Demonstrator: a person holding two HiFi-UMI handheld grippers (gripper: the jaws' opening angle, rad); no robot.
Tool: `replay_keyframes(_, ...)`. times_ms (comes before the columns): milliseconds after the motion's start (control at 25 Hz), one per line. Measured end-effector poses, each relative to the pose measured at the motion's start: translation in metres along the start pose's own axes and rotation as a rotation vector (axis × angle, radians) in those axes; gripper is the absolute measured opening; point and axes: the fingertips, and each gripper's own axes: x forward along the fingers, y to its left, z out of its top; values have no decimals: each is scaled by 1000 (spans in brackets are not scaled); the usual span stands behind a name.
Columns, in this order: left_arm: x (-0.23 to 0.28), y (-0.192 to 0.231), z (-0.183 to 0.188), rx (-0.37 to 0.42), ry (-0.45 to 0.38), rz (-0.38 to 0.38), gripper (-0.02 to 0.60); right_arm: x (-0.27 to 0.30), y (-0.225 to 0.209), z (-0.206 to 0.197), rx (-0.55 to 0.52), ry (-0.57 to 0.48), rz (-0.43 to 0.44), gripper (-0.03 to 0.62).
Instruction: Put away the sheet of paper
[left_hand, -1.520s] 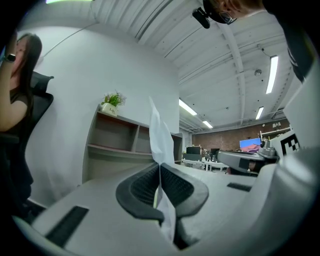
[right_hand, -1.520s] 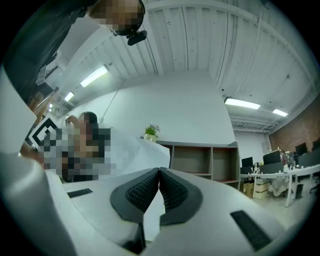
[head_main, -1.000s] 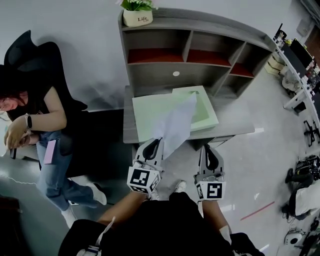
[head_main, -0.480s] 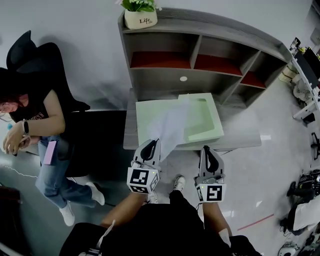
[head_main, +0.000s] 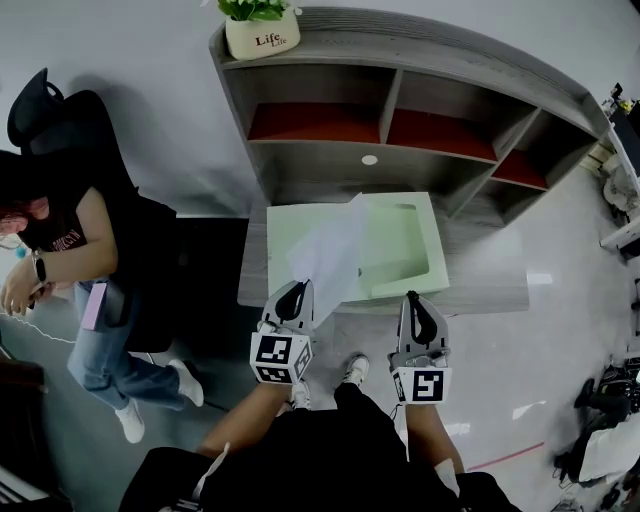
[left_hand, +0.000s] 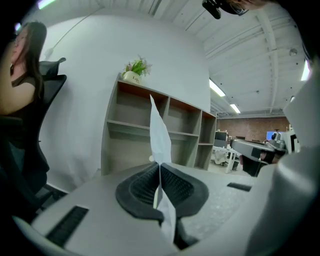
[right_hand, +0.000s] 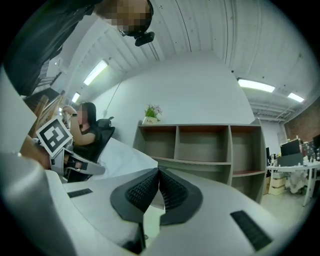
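The white sheet of paper (head_main: 330, 255) stands up from my left gripper (head_main: 293, 293), which is shut on its lower corner. In the left gripper view the paper (left_hand: 161, 135) is pinched edge-on between the black pads of the left gripper (left_hand: 159, 167) and rises in front of the shelf. My right gripper (head_main: 420, 305) hovers beside it at the desk's near edge, shut with nothing between its pads. The right gripper (right_hand: 159, 172) points at the shelf, with the paper (right_hand: 122, 154) off to its left. A pale green tray (head_main: 425, 235) lies on the desk beyond the sheet.
A grey desk (head_main: 490, 285) carries a green mat (head_main: 283, 225) under the tray. Behind it stands an open grey shelf unit (head_main: 400, 120) with red-backed compartments and a potted plant (head_main: 262, 35) on top. A person (head_main: 60, 250) sits in a black chair at the left.
The head view has shifted, so the shelf and desk sit lower and more central. Both grippers keep their pose, and the left one still holds the paper, now more upright.
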Motion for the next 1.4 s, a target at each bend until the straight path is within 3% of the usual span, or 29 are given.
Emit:
replay_keyframes(240, 30, 4, -13, 47, 85, 61, 9, 14, -24, -15, 25, 4, 37, 21)
replay_keyframes(600, 49, 0, -18, 13, 149, 117, 9, 29, -54, -29, 56, -1, 97, 21)
replay_keyframes(880, 57, 2, -36, -33, 229, 127, 9, 40, -61, -36, 66, -3, 124, 21)
replay_keyframes(1160, 84, 27, -81, -136, 351, 77, 9, 57, -61, -48, 45, 35, 127, 21)
replay_keyframes(1400, 114, 57, -119, -128, 440, 78, 9, 75, -59, -58, 9, 77, 137, 21)
